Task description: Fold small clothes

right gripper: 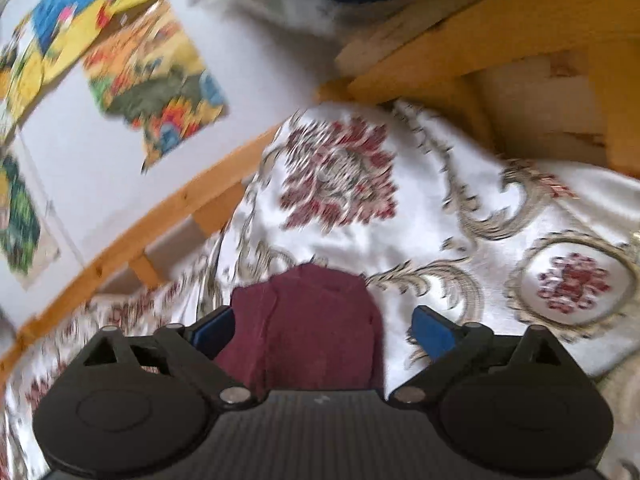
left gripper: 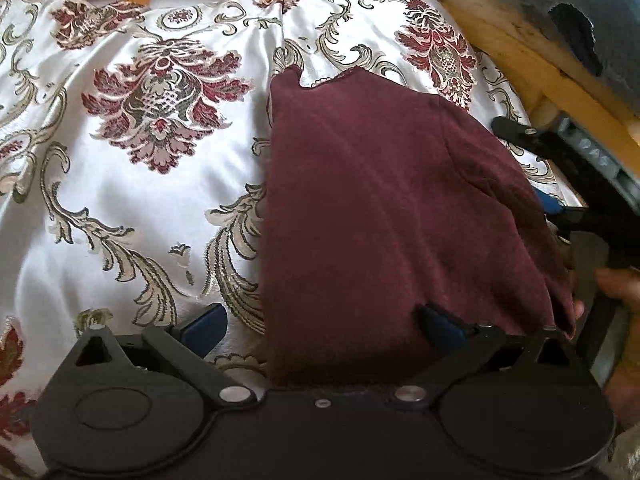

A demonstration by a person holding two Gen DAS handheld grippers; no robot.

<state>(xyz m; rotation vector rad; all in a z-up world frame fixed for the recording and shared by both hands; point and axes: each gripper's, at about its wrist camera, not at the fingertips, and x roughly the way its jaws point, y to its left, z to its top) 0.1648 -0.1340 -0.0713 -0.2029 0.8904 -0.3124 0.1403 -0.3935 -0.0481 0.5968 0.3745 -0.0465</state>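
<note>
Maroon garment [left gripper: 400,216] lies folded on floral cloth [left gripper: 132,184]; both tools [left gripper: 324,320] [right gripper: 322,328] gape wide, empty.

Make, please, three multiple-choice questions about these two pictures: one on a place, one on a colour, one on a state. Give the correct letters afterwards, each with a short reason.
1. Where does the garment lie?
A. On a patterned bedspread
B. On a bare wooden floor
C. Inside a basket

2. What colour is the garment?
A. Yellow
B. Dark red
C. Green

3. How does the right tool stand?
A. Shut on the garment
B. Shut on nothing
C. Open, pads apart

Answers:
1 A: the garment rests on the floral bedspread inside a wooden bed frame.
2 B: its cloth is maroon in both views.
3 C: the right tool has its blue pads wide apart, the garment's end between them and not pressed.
</note>
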